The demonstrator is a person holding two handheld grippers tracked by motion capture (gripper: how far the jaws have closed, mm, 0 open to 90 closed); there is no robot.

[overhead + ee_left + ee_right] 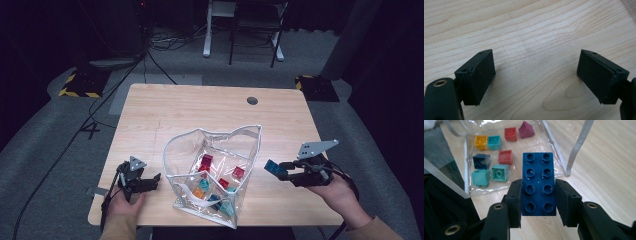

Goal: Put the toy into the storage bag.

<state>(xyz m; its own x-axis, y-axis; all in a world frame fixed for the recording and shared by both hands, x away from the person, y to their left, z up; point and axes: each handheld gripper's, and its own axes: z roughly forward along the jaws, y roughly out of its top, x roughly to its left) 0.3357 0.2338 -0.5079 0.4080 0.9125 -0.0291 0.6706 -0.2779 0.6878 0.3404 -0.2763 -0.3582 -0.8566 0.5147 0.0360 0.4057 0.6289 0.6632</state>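
1. Where the clear plastic bag (215, 170) stands open on the wooden bench (200, 107), it holds small studded blocks (499, 157): red, teal, yellow, dark blue, magenta.
2. The right gripper (538, 202) pinches a dark blue brick (538, 183) in its jaws, above the bench just right of the bag.
3. Its long axis runs along the jaws, pointing towards the bag; the eight round studs face the camera.
4. The left gripper (535, 75) has its jaws spread over bare wood.

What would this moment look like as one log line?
right gripper: shut on blue brick | left gripper: open, over table | clear bag: open, holds small blocks
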